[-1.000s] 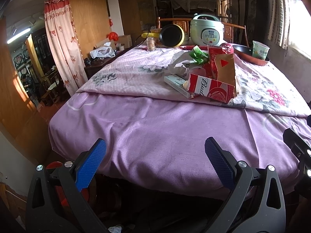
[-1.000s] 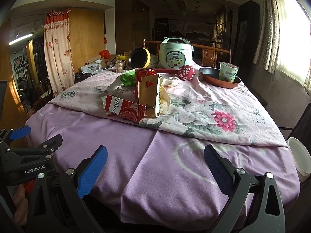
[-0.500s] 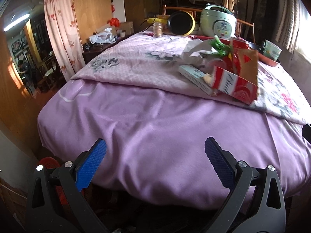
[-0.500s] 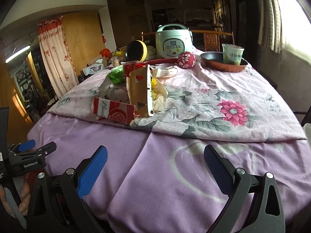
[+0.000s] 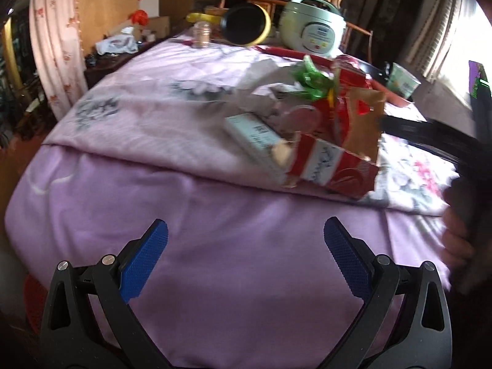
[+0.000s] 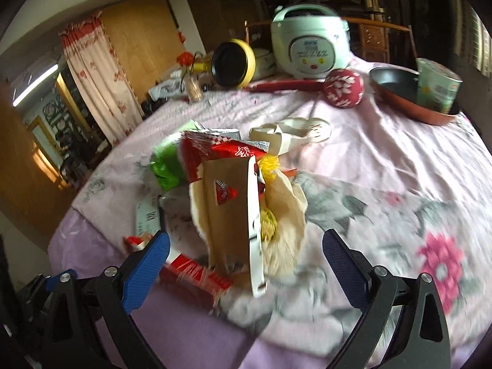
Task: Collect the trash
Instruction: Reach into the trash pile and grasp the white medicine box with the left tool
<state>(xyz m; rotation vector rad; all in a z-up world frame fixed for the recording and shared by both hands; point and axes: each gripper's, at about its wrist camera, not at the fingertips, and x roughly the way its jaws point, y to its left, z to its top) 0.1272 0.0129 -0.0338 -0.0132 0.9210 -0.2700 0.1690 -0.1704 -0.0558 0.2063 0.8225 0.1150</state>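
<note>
A heap of trash lies on the cloth-covered table (image 5: 215, 270): a red and white carton (image 5: 332, 166), a pale flat box (image 5: 255, 135), a brown cardboard piece (image 6: 229, 206), green wrapper (image 6: 167, 166), red foil bags (image 6: 221, 150) and crumpled cream paper (image 6: 286, 215). My left gripper (image 5: 245, 243) is open and empty, short of the heap over the purple cloth. My right gripper (image 6: 246, 246) is open, its jaws either side of the brown cardboard, close over the heap. The right tool's body (image 5: 461, 141) shows in the left wrist view.
At the table's far side stand a pale green rice cooker (image 6: 310, 46), a yellow-rimmed black pan (image 6: 233, 63), a red patterned ball (image 6: 344, 89), a small jar (image 5: 201, 35) and a dark pan (image 6: 409, 92) holding a green cup (image 6: 436, 87). A curtain (image 6: 98, 70) hangs left.
Both grippers have moved forward toward the heap. The right one has advanced much more and now sits right over the cardboard and carton. Both stay open.
</note>
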